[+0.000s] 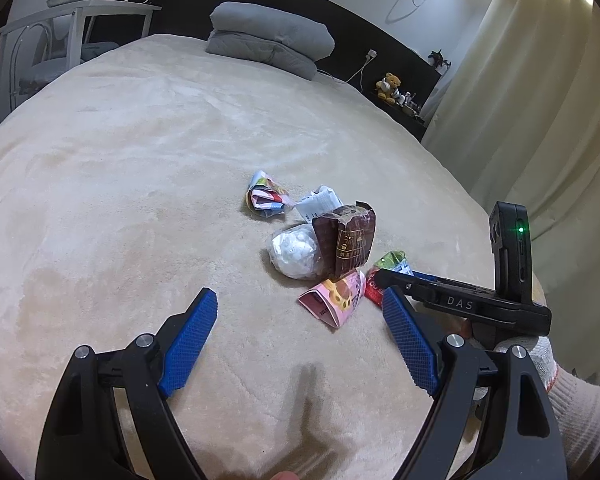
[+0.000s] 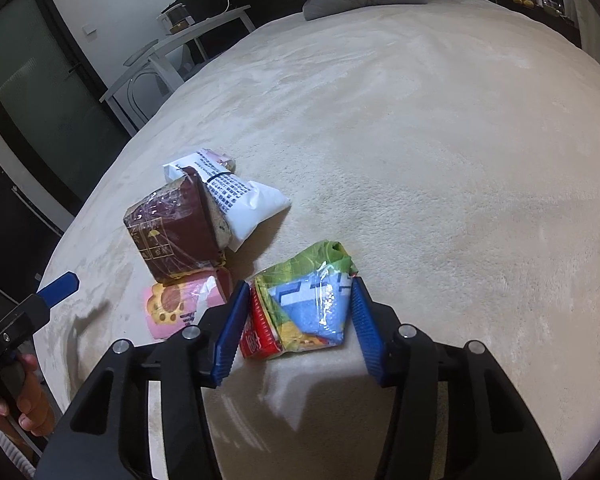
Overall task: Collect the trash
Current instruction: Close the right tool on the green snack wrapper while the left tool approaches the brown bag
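Several pieces of trash lie on a beige bed [image 1: 120,200]. A colourful red, blue and green wrapper [image 2: 304,304] lies between the fingers of my right gripper [image 2: 298,322]; the jaws are open around it and their contact is unclear. A maroon packet [image 2: 172,232] leans on a white printed bag [image 2: 240,196], with a pink wrapper [image 2: 176,308] in front. My left gripper [image 1: 300,328] is open and empty, short of the pink wrapper [image 1: 336,296], the maroon packet [image 1: 348,240], a white crumpled bag [image 1: 296,252] and a folded colourful wrapper [image 1: 266,196].
A folded grey quilt [image 1: 272,36] lies at the head of the bed. A white side table [image 1: 80,20] stands at the left, curtains [image 1: 540,100] at the right. A teddy bear [image 1: 390,86] sits on a dark shelf. My right gripper's body [image 1: 480,300] shows beside the trash.
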Action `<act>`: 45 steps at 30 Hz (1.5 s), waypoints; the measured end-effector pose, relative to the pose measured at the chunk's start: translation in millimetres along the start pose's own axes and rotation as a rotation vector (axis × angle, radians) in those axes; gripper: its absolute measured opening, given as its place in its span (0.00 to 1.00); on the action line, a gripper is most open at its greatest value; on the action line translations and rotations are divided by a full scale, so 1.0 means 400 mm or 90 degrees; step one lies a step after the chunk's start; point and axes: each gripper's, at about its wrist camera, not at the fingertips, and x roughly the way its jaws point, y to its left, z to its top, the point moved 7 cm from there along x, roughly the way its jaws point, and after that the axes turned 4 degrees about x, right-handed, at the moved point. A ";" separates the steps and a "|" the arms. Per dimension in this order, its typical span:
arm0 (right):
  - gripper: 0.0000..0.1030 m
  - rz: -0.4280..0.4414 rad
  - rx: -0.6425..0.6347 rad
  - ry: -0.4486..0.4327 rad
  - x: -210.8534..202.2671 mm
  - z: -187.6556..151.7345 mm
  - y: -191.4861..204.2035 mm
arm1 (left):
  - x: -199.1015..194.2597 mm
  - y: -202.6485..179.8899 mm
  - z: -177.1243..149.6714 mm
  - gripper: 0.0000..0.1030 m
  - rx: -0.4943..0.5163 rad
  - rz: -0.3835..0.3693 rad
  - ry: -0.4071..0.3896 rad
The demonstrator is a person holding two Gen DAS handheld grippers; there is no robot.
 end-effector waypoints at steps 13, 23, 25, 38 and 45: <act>0.48 -0.003 -0.037 -0.034 -0.073 -0.010 0.019 | 0.022 -0.007 -0.004 0.81 0.012 0.012 0.005; 0.48 -0.006 -0.036 -0.058 -0.145 -0.024 -0.008 | 0.094 -0.067 0.025 0.81 0.046 0.013 -0.007; 0.48 -0.006 -0.035 -0.062 -0.157 -0.025 -0.018 | 0.117 -0.081 0.033 0.81 0.057 0.014 -0.008; 0.48 -0.009 -0.033 -0.068 -0.205 -0.035 -0.077 | 0.202 -0.094 0.091 0.81 0.089 0.036 -0.029; 0.48 -0.012 -0.039 -0.069 -0.210 -0.038 -0.086 | 0.229 -0.111 0.100 0.80 0.128 0.044 -0.032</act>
